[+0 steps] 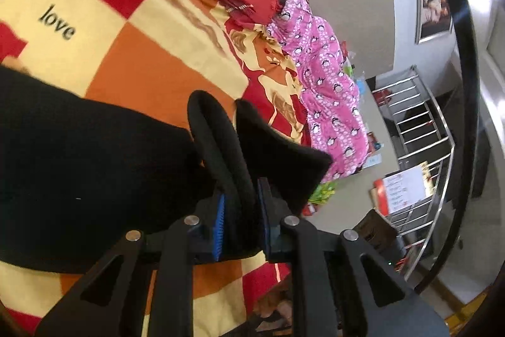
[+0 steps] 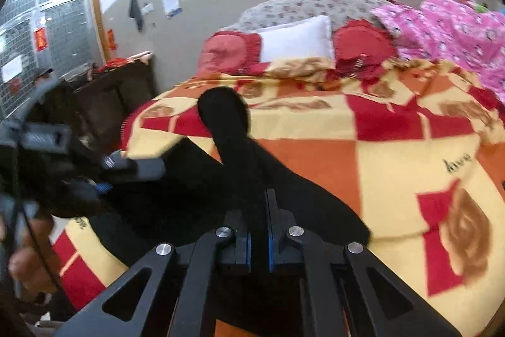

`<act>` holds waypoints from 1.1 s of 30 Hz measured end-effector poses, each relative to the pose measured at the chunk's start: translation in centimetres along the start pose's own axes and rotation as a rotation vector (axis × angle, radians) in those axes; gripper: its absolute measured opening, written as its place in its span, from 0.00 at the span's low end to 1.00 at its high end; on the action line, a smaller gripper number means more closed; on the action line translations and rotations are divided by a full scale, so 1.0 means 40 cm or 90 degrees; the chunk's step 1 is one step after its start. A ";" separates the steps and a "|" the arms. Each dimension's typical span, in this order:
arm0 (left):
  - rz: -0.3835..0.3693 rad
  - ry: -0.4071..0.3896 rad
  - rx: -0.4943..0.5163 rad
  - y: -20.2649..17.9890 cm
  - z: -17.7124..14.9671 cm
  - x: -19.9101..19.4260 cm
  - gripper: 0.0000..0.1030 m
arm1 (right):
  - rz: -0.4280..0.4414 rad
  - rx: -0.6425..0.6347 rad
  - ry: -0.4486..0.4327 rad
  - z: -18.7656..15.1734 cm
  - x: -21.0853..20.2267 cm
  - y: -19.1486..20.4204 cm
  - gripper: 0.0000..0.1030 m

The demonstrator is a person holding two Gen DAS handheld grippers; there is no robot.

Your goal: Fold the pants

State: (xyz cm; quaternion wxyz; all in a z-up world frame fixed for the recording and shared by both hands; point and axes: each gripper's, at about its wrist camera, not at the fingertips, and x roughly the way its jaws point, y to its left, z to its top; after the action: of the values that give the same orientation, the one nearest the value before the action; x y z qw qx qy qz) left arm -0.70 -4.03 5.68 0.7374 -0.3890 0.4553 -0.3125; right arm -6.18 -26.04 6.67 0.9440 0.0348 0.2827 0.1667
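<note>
Above the bed (image 2: 394, 153), both claws pinched black pants (image 1: 79, 147).
Left claw (image 1: 241, 210) and right claw (image 2: 258, 229) each gripped cloth; folding seemed barely begun.

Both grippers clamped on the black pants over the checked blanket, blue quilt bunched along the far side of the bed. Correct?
One error: the quilt is pink with a penguin print, not blue, as the left wrist view shows. The rest holds: left gripper and right gripper are each shut on the black pants over the checked blanket.

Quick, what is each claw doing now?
Left claw: closed on the black pants.
Right claw: closed on the same pants.
</note>
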 end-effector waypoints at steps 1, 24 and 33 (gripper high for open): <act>-0.002 -0.004 -0.002 0.014 0.003 -0.009 0.28 | 0.007 -0.009 0.000 0.006 0.004 0.014 0.06; 0.034 0.047 -0.036 0.124 0.048 0.012 0.83 | 0.105 -0.094 0.108 -0.054 0.080 0.111 0.58; 0.109 0.132 0.083 0.064 0.018 0.095 0.20 | 0.050 0.013 0.074 -0.074 -0.039 -0.051 0.60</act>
State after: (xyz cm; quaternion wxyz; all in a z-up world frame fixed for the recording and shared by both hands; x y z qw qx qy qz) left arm 1.72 -5.62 2.07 0.7343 -0.2656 0.5390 -0.3158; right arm -8.44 -28.57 4.69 0.9183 0.0453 0.3373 0.2022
